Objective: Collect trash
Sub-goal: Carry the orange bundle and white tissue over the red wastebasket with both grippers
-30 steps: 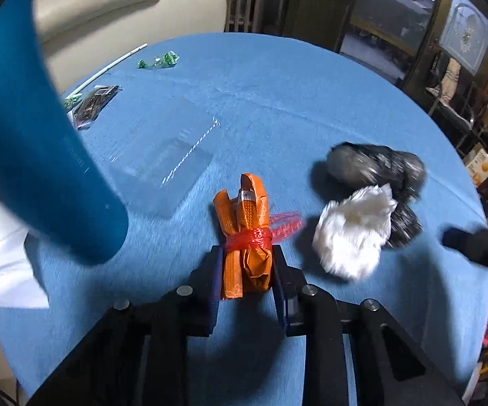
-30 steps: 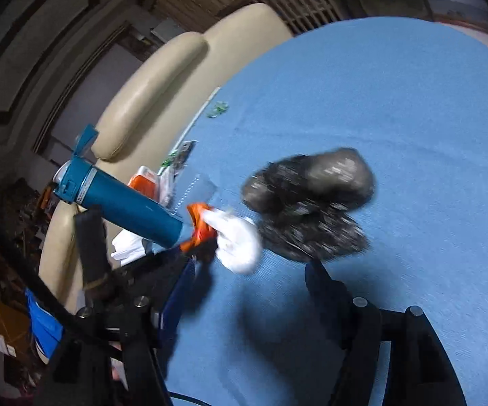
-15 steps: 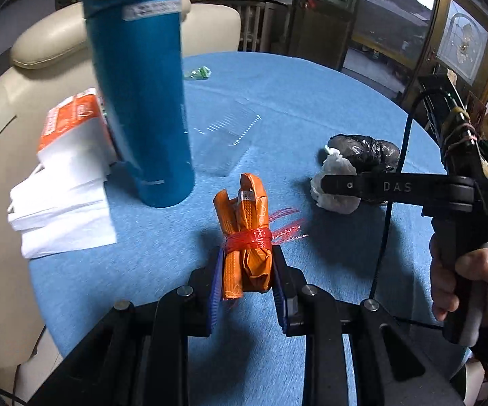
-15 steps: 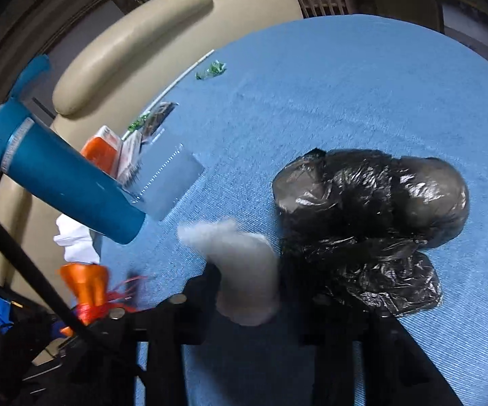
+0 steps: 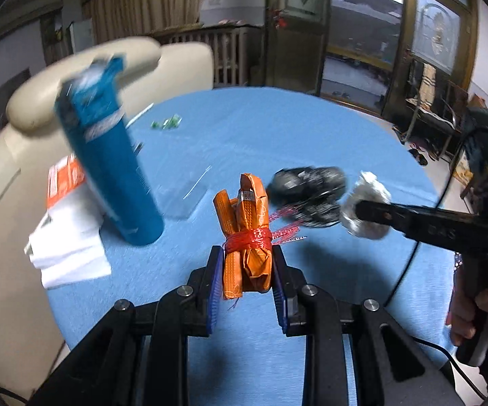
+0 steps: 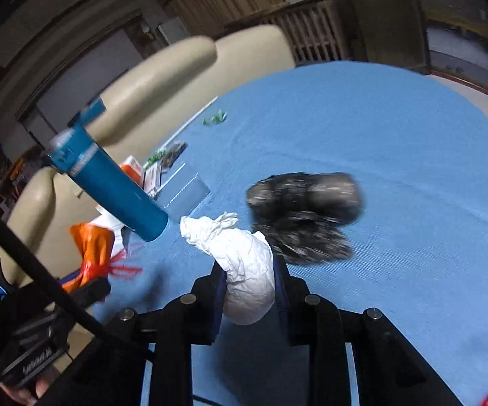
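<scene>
The orange wrapper bundle, tied with red netting, is sitting upright between the fingers of the left gripper, which are closing narrowly on its lower half and holding it above the blue surface. The crumpled white tissue is being gripped the same way by the right gripper, its loose end sticking out ahead of the fingers. So two pieces of trash are in hand, and judging from that the collecting is only partly done: no bin or bag opening is showing in either view, so both pieces are yet to be dropped somewhere. Left lying on the surface are the black plastic bag just beyond the tissue, a clear plastic sheet, a small dark wrapper and green scraps farther back. A tall blue bottle is standing near a stack of white napkins at the left edge.
</scene>
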The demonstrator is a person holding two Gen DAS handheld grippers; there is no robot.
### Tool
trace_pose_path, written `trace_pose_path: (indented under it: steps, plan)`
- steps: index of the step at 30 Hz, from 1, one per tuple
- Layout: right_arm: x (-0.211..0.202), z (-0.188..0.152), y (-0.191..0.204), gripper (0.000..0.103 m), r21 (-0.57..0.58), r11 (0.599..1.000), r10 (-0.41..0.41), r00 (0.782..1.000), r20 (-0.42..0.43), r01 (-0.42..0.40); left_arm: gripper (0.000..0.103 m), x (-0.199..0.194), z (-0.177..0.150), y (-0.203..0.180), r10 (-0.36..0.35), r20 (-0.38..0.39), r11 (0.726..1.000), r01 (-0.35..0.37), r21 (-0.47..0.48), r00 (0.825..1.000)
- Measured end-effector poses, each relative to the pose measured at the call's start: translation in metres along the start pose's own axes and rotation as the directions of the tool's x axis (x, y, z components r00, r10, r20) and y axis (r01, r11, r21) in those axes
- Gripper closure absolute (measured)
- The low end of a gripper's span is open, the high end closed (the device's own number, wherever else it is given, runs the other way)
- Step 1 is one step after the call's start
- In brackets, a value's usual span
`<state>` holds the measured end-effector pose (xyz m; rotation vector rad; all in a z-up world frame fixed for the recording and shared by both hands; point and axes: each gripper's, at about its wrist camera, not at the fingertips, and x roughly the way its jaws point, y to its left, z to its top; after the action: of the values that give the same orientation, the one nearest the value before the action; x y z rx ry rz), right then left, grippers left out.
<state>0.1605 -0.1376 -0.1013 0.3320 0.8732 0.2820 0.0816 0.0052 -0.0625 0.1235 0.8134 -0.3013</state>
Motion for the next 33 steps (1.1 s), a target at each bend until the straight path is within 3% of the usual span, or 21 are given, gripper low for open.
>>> trace_pose_path:
  steps: [6, 14, 22, 33]
  plan:
    - [-0.077, -0.023, -0.037, 0.075, 0.063, 0.997, -0.049, 0.995, 0.084, 0.044, 0.075, -0.026, 0.014, -0.053, -0.006, 0.061, 0.995, 0.0, 0.103, 0.998]
    - [-0.168, -0.056, -0.084, 0.075, 0.15, 0.981, -0.152, 0.971, 0.184, 0.125, 0.075, -0.054, 0.023, -0.123, -0.049, 0.117, 0.966, 0.017, 0.257, 0.992]
    - [-0.222, -0.077, -0.114, 0.075, 0.214, 0.962, -0.225, 0.941, 0.254, 0.172, 0.075, -0.064, 0.029, -0.169, -0.085, 0.134, 0.938, 0.034, 0.345, 0.987]
    - [-0.26, -0.092, -0.148, 0.075, 0.281, 0.936, -0.298, 0.905, 0.303, 0.214, 0.075, -0.063, 0.034, -0.221, -0.116, 0.127, 0.898, 0.049, 0.438, 0.985]
